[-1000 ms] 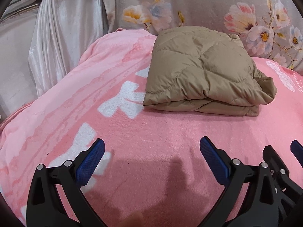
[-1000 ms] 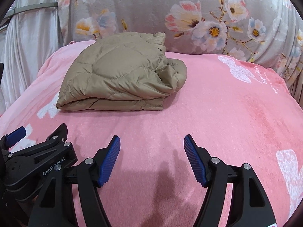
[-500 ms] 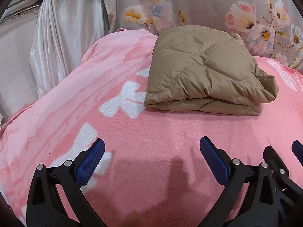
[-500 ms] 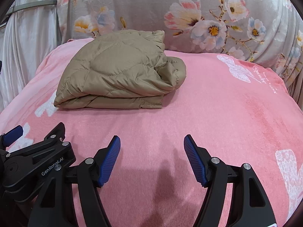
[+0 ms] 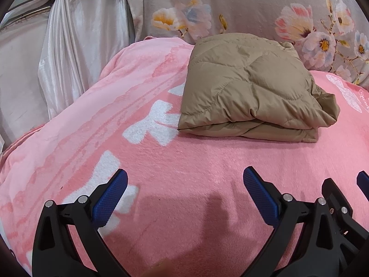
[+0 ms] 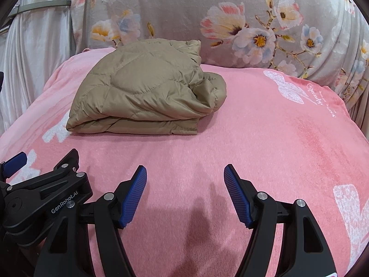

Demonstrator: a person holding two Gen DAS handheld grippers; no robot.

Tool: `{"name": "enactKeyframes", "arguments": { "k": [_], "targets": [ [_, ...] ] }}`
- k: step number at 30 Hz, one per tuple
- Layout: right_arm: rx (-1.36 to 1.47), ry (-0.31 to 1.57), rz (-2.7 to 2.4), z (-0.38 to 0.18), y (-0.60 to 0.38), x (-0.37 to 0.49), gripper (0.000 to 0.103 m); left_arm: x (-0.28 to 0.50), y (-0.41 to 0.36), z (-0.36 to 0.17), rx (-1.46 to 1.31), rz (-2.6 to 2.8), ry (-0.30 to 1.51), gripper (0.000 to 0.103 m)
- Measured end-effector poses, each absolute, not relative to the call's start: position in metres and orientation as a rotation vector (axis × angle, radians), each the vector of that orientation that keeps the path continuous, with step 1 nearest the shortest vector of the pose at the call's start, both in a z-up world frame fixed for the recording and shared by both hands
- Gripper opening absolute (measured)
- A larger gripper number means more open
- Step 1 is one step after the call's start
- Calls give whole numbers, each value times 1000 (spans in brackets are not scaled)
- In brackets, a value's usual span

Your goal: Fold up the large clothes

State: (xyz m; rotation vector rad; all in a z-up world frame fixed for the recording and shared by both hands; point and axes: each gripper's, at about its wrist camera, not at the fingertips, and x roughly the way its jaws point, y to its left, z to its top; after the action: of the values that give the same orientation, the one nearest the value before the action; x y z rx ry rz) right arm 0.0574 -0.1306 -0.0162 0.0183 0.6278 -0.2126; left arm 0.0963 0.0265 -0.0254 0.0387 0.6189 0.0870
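Left wrist view: the left gripper (image 5: pixel 184 191) is hovering over the near part of the pink blanket (image 5: pixel 161 161), its jaws standing wide with nothing between them. The tan quilted jacket (image 5: pixel 249 87) is lying folded at the far middle of the bed, clear of both tools, in front of the flowered cover (image 5: pixel 253 7). A white curtain (image 5: pixel 69 46) is hanging at far left. The bundle's long axis is running left to right; its stacked open edges are facing near, and a rolled, bulging end is pointing right.

Right wrist view: the right gripper (image 6: pixel 184 194) is likewise hovering, jaws wide and empty, with the jacket (image 6: pixel 143 90) sitting far left of it. The left tool's body is showing at near left.

Judgement: the jacket is looking light, puffy and soft, with a smooth shell likely to slip and spring open. The folding is appearing essentially complete. Any further hold is best taken at the near layered edge, pinching all layers together, or at the bulging right end to tuck it.
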Motion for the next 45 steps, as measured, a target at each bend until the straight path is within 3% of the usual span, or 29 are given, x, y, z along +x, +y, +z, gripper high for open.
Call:
{"name": "enactKeyframes", "arguments": {
  "k": [45],
  "targets": [
    [15,624,-211,-18,-132,57,68,94,29,-22,37,88,603,96]
  ]
}}
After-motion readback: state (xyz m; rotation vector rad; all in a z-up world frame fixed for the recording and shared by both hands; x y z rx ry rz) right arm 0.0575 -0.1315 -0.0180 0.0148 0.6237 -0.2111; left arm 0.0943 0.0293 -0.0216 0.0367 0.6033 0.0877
